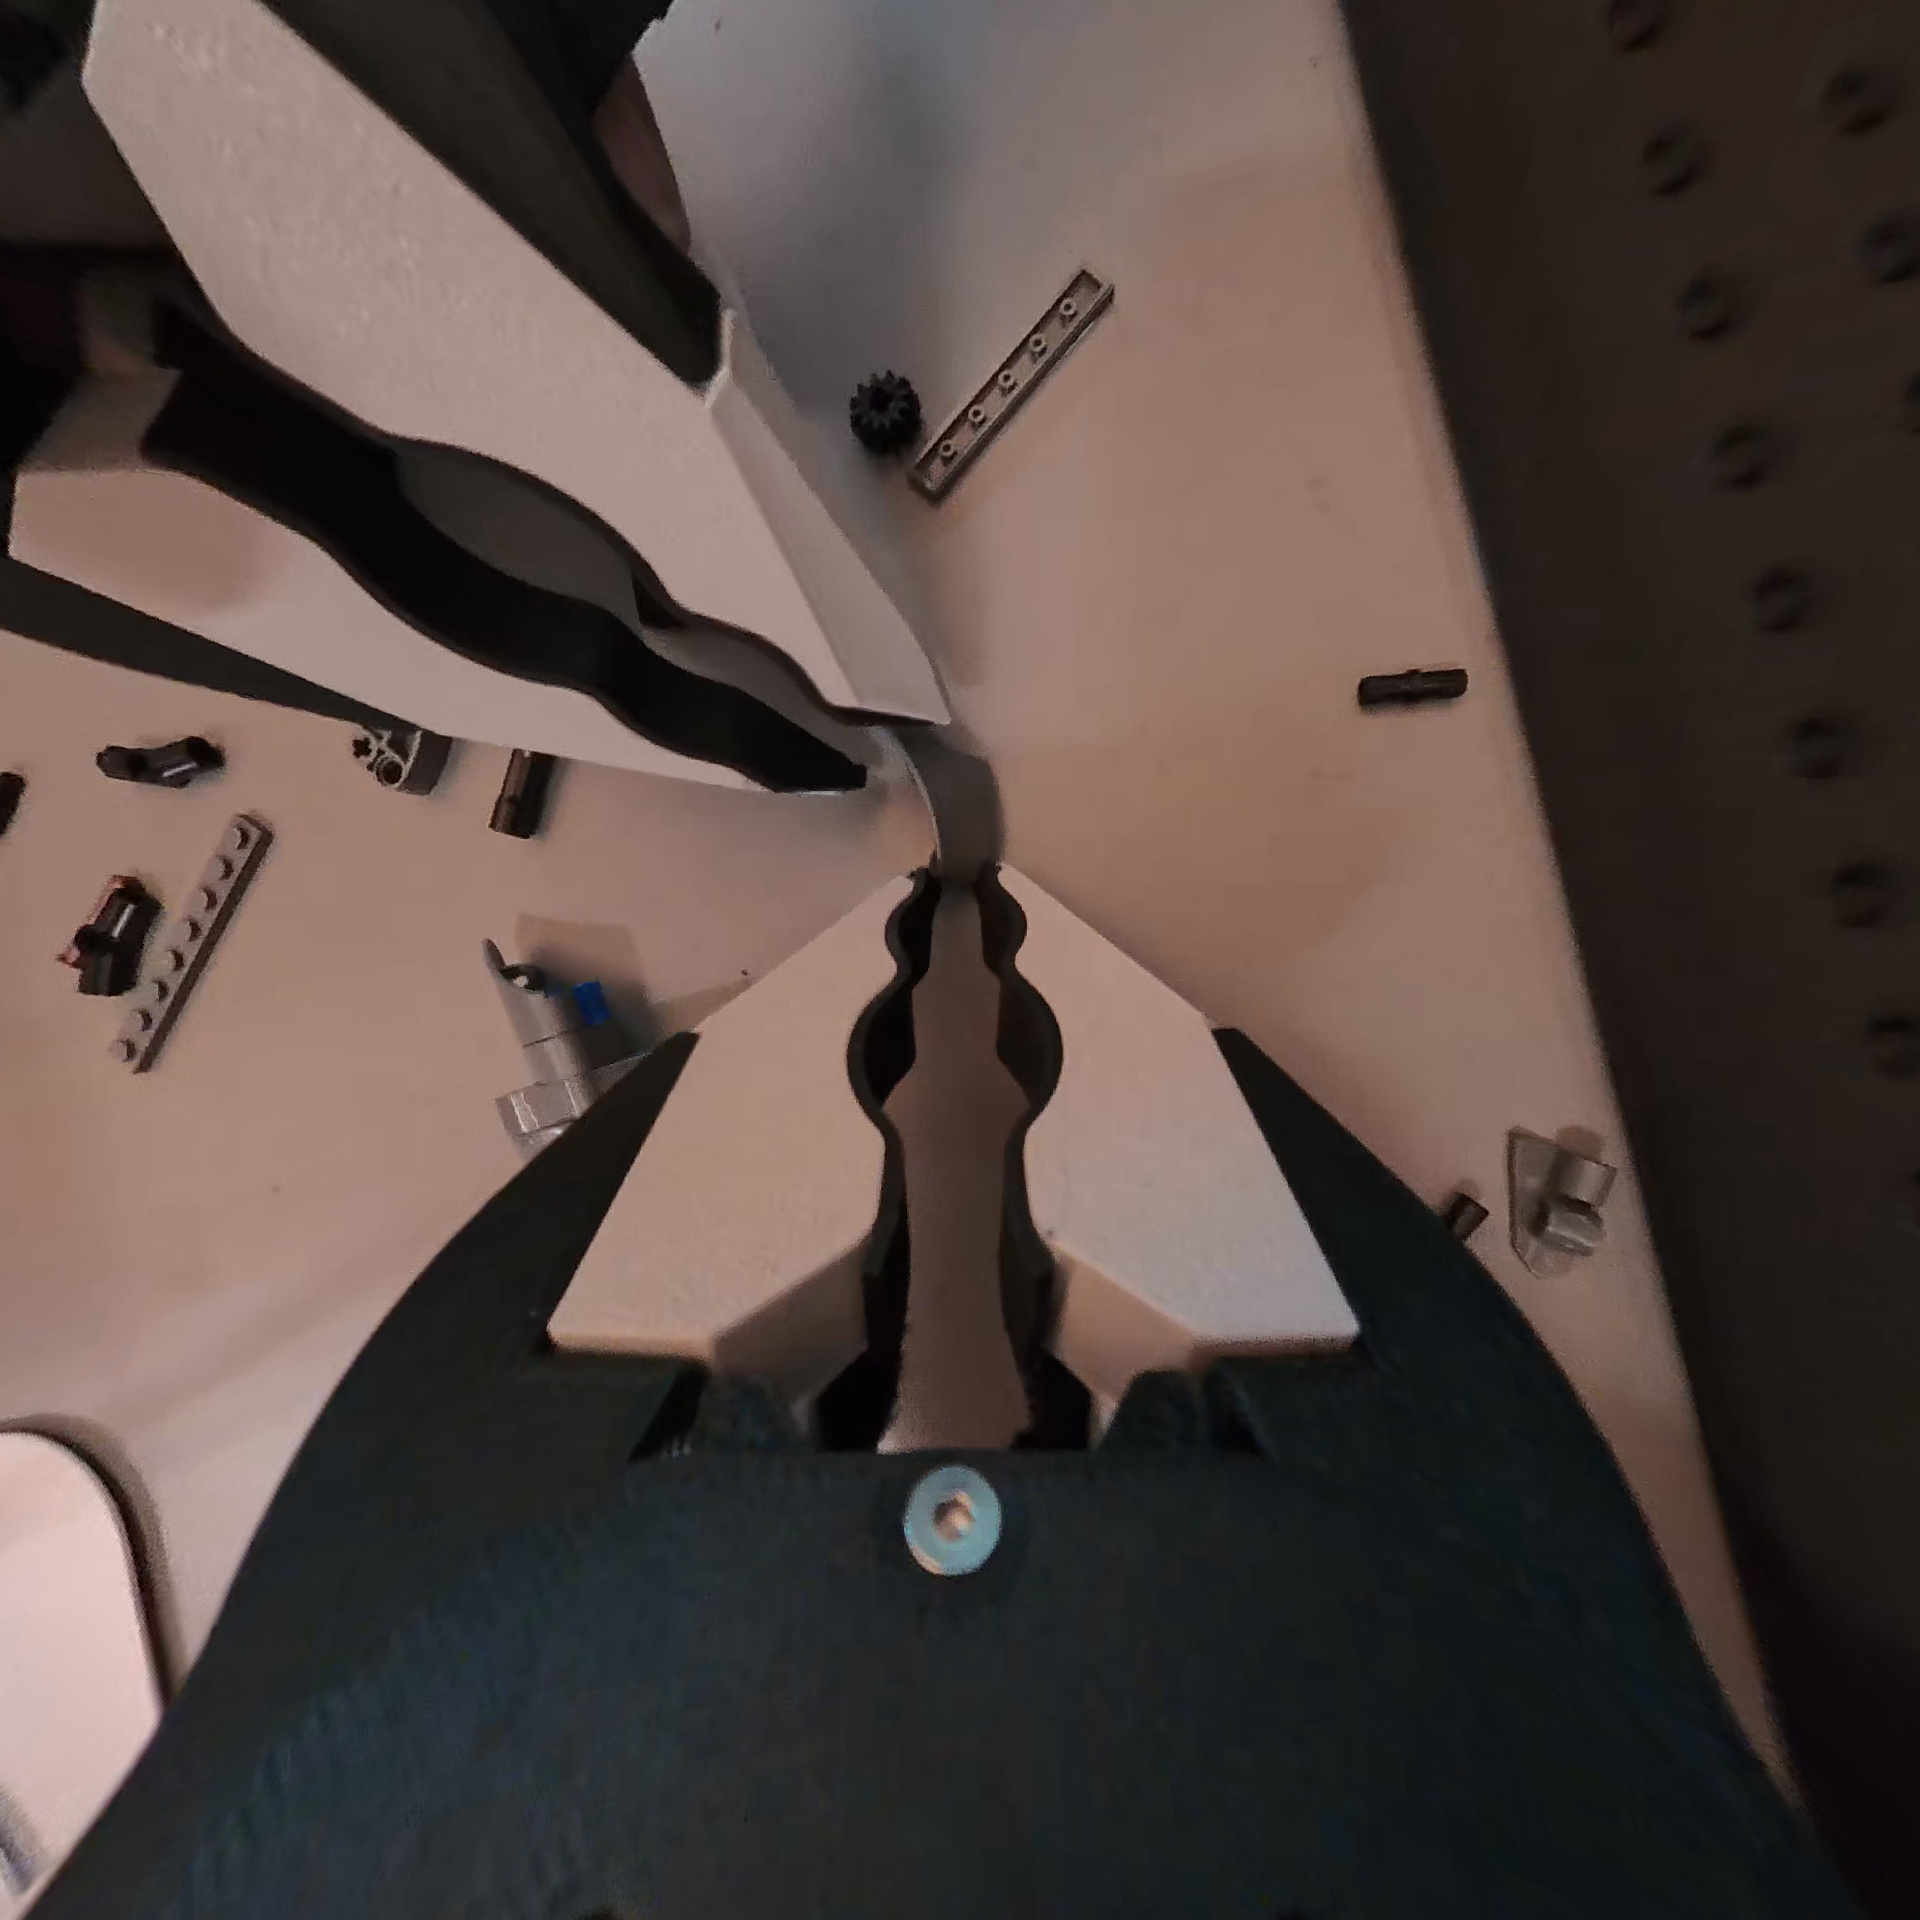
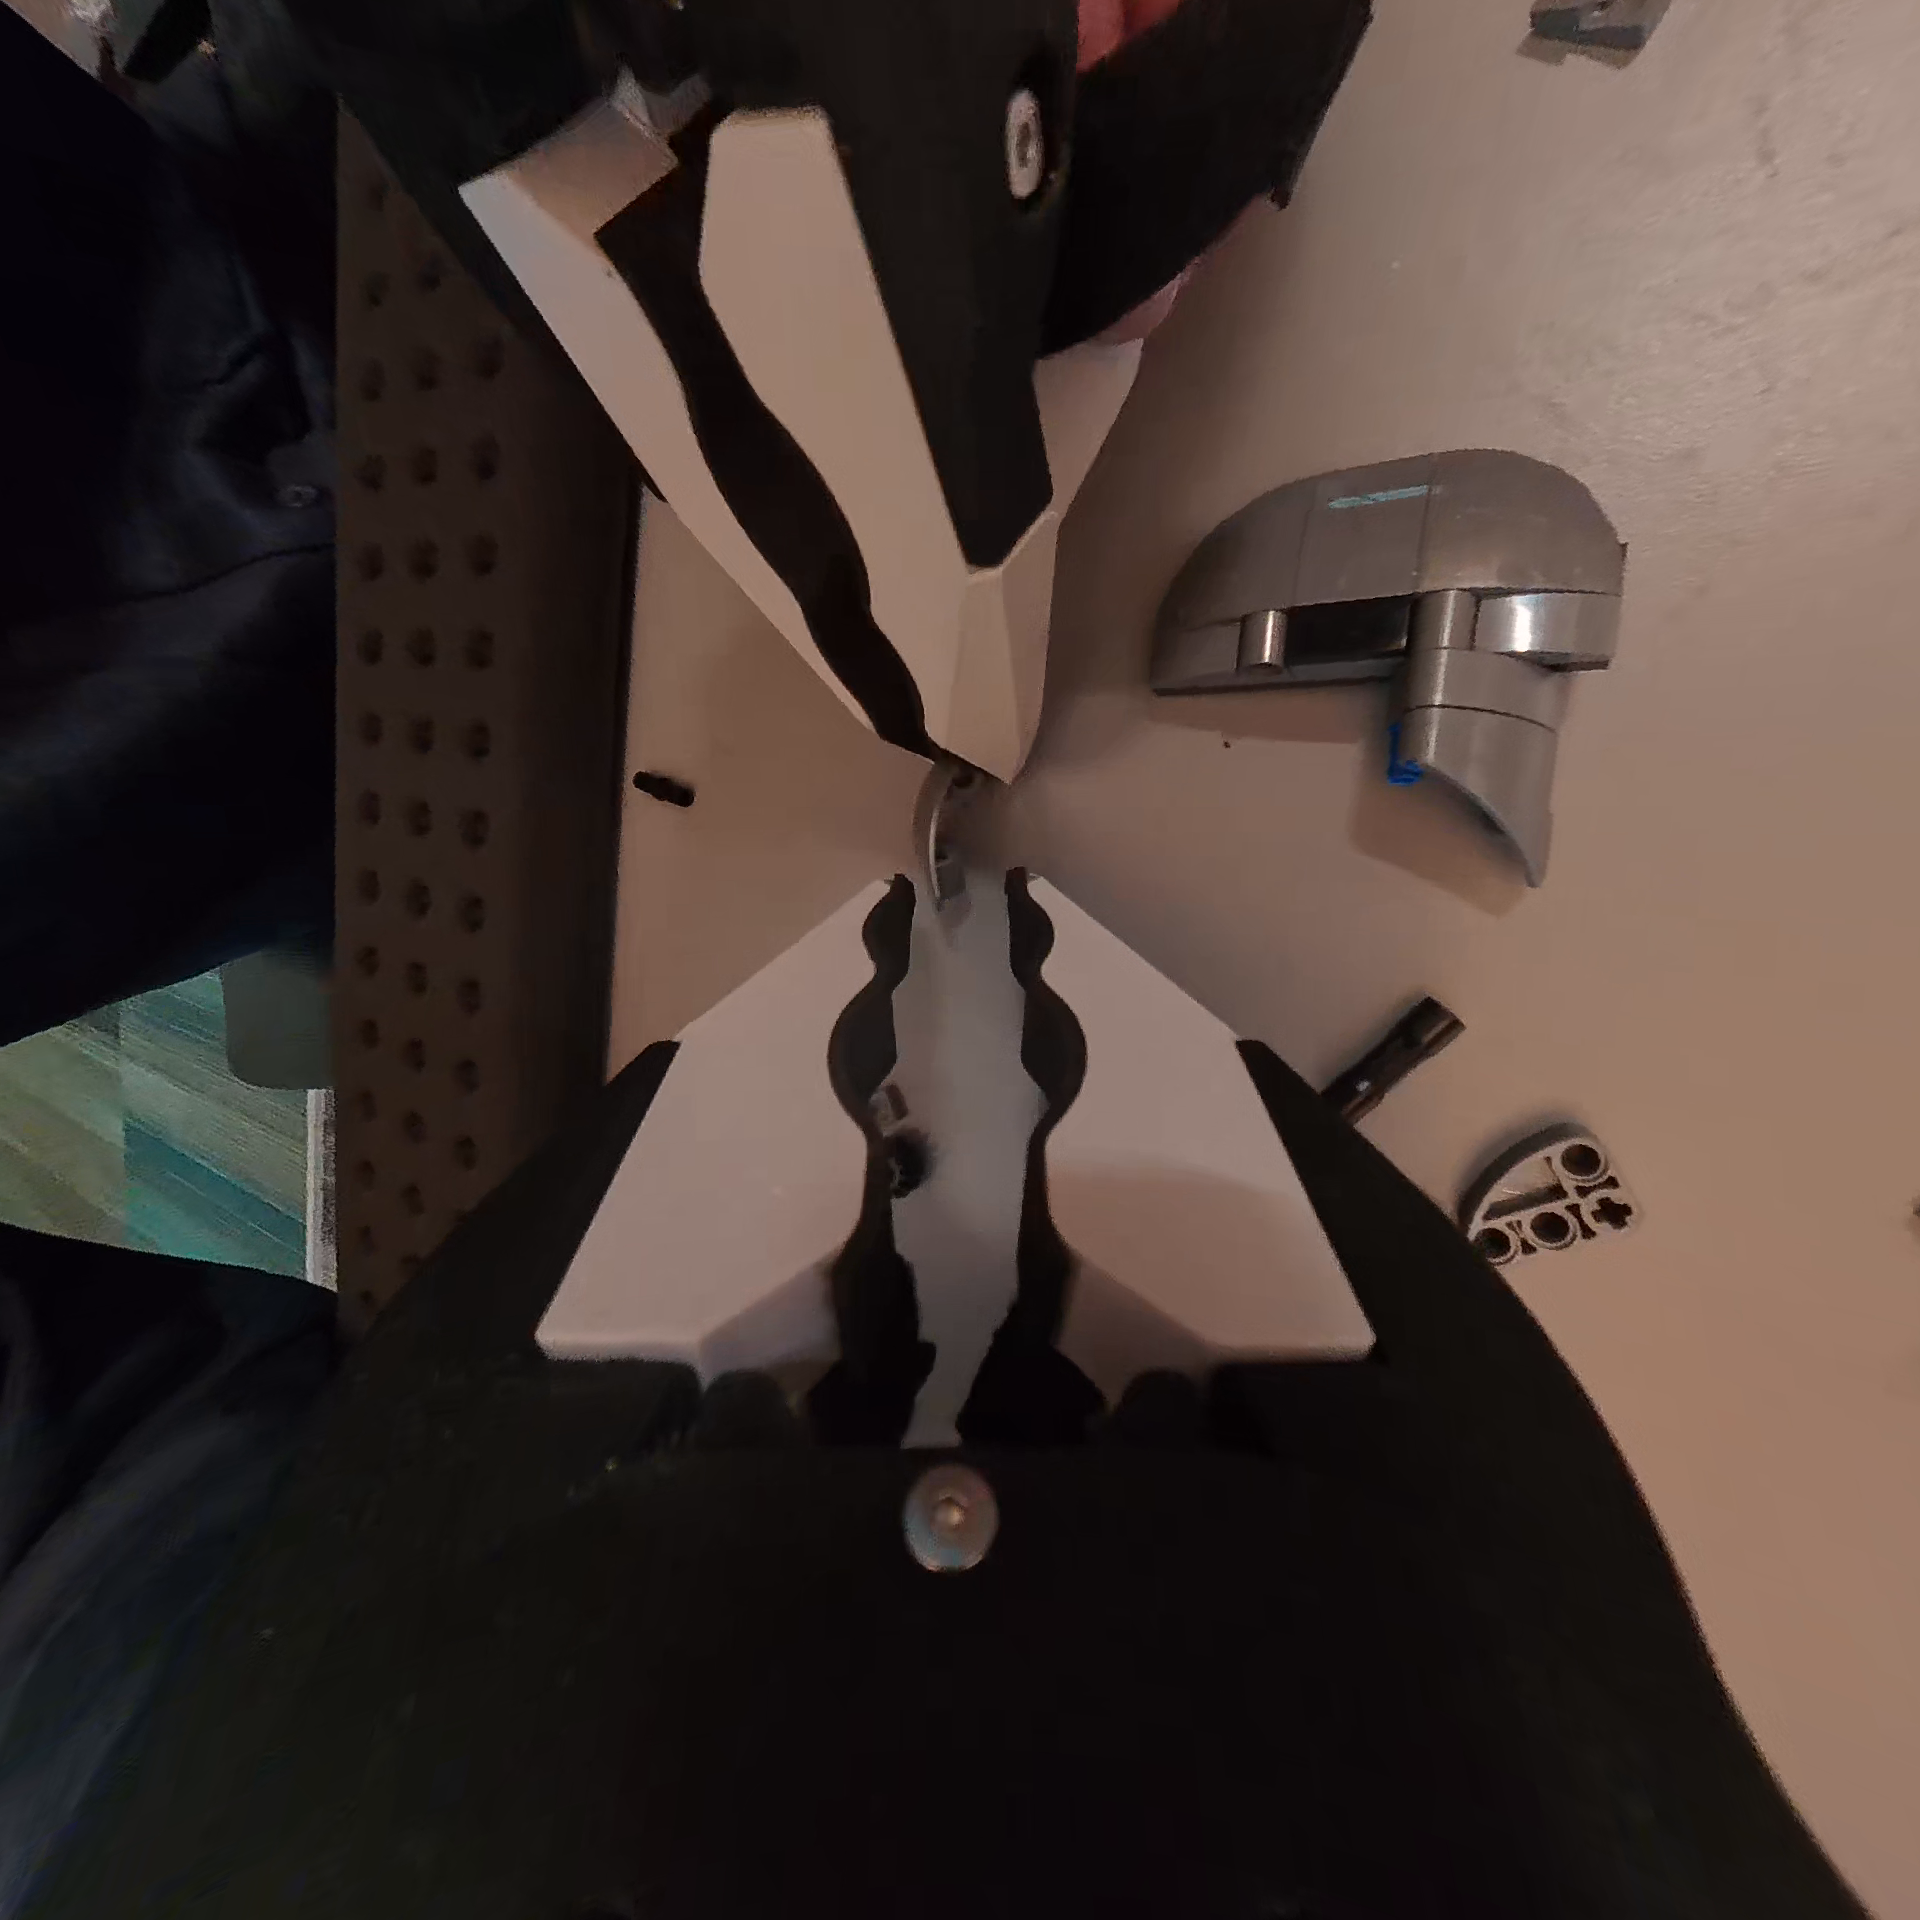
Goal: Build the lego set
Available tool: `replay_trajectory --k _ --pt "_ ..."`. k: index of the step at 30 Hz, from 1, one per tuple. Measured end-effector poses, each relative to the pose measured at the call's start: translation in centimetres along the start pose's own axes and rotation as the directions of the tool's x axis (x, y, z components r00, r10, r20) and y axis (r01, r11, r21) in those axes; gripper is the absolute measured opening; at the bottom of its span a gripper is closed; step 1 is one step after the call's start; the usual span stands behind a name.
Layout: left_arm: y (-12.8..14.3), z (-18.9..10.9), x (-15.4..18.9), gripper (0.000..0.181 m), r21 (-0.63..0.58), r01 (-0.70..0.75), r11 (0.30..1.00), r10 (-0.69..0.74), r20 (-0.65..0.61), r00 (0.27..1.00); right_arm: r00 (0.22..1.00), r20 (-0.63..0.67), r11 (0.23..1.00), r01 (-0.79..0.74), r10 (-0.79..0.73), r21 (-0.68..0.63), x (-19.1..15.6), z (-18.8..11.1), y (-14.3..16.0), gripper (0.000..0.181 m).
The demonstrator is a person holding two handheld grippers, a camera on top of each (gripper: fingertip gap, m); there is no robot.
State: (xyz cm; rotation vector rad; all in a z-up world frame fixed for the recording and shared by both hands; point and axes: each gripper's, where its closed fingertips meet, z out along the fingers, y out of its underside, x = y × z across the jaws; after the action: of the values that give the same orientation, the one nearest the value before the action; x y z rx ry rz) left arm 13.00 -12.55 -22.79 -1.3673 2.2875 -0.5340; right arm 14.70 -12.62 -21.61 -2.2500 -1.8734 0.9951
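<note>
A small grey curved lego piece hangs above the pale table between the two grippers, which meet tip to tip. My left gripper is shut on its near end. My right gripper reaches in from the upper left and pinches its far end. In the right wrist view the same piece sits between my right gripper below and my left gripper above. Most of the piece is hidden by the fingertips.
Loose parts lie on the table: a grey studded plate, a black gear, a black pin, a long grey plate, a grey-blue sub-assembly. A grey curved assembly and a dark studded baseplate flank the grippers. My left and right fingertips are right by each other.
</note>
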Motion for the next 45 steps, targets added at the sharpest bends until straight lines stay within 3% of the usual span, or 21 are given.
replay_trajectory --k 18,27,31,38,45 --pt "0.7 -0.4 -0.3 0.015 0.005 0.128 0.992 -0.128 -0.049 0.991 0.998 -0.055 0.999 0.03 -0.031 -0.025 0.6 0.7 -0.4 0.015" --pt "1.8 -1.4 -1.0 0.015 -0.009 0.146 0.989 -0.146 -0.023 0.989 0.996 -0.079 0.999 0.043 -0.041 0.027 0.6 -0.6 -1.0 0.016" --pt "3.5 -3.1 -2.3 0.011 -0.046 0.165 0.985 -0.162 0.05 0.985 0.988 -0.094 0.991 0.127 -0.122 0.043 -0.4 -0.7 -2.2 0.016" --pt "6.3 -6.3 -5.5 0.01 -0.041 0.268 0.963 -0.253 0.212 0.944 0.936 -0.104 0.938 0.343 -0.337 0.051 -4.0 2.5 -6.7 0.019" --pt "7.7 -6.8 -6.9 0.009 -0.078 0.304 0.949 -0.269 0.295 0.917 0.902 -0.054 0.902 0.43 -0.428 0.038 -6.7 6.3 -8.7 0.02"
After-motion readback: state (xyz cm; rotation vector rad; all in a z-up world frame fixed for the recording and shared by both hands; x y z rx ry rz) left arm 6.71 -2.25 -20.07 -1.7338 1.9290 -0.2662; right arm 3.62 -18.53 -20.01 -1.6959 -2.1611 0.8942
